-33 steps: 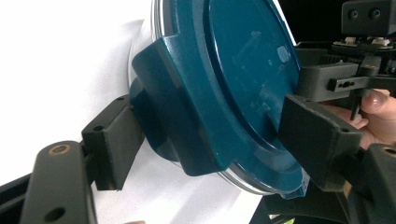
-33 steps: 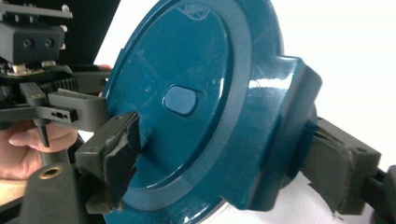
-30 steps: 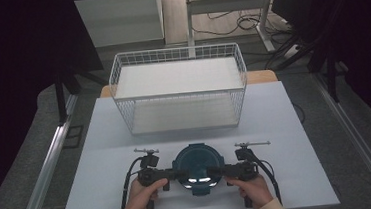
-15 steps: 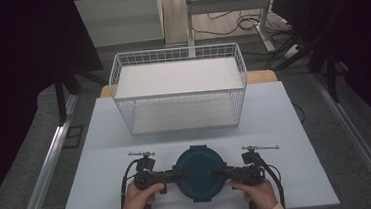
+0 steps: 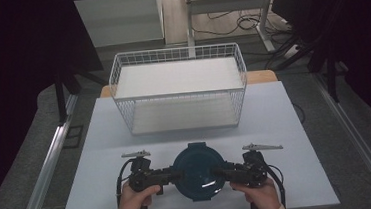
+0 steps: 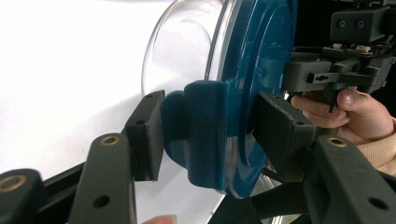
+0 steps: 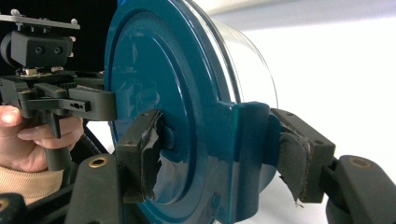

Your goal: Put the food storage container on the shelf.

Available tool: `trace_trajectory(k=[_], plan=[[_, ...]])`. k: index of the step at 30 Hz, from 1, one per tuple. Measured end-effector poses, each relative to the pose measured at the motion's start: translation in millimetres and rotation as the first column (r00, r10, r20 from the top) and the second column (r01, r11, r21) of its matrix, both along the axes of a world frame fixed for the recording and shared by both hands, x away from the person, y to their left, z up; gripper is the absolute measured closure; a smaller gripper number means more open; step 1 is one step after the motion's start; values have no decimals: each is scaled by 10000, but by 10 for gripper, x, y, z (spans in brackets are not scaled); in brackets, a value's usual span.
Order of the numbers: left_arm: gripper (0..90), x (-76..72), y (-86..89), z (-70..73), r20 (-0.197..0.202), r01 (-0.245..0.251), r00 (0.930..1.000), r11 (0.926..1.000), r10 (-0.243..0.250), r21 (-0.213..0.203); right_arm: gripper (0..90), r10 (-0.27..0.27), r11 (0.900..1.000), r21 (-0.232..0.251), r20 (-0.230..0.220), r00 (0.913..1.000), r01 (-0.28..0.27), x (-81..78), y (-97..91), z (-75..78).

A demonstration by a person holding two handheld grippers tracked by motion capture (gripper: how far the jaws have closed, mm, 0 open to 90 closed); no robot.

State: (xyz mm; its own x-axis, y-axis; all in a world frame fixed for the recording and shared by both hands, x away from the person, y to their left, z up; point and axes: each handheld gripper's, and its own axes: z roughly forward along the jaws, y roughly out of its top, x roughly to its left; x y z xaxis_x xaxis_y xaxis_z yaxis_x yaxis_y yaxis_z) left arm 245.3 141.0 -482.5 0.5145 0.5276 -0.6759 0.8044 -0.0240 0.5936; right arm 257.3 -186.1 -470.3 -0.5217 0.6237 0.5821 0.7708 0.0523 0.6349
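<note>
Shifted slightly farther from the near edge, the lidded container is held level between the left gripper and right gripper, jaws pinching opposite lid tabs.

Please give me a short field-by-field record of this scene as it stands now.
held object: clear round container with a blue lid
left gripper: jaws closed on the lid's left clip tab
right gripper: jaws closed on the lid's right clip tab
container position: near edge of the white table, between the hands
behind it: white wire basket, nothing visible inside
</note>
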Motion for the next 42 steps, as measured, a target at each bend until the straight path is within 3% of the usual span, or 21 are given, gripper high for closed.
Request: trace_trajectory(k=[6,21,42], plan=[[465,-52,27,114,440,24,9990,10000,-21,-75,364,174,9998,68,547,9984,-178,-42,2,105],[466,-101,92,333,1171,52,9931,9999,-42,-86,372,411,9991,4,1312,9905,-415,-108,38,315],[465,-58,139,569,1760,63,9844,9999,-39,-132,380,846,9964,-264,2128,9734,-809,-78,78,583]])
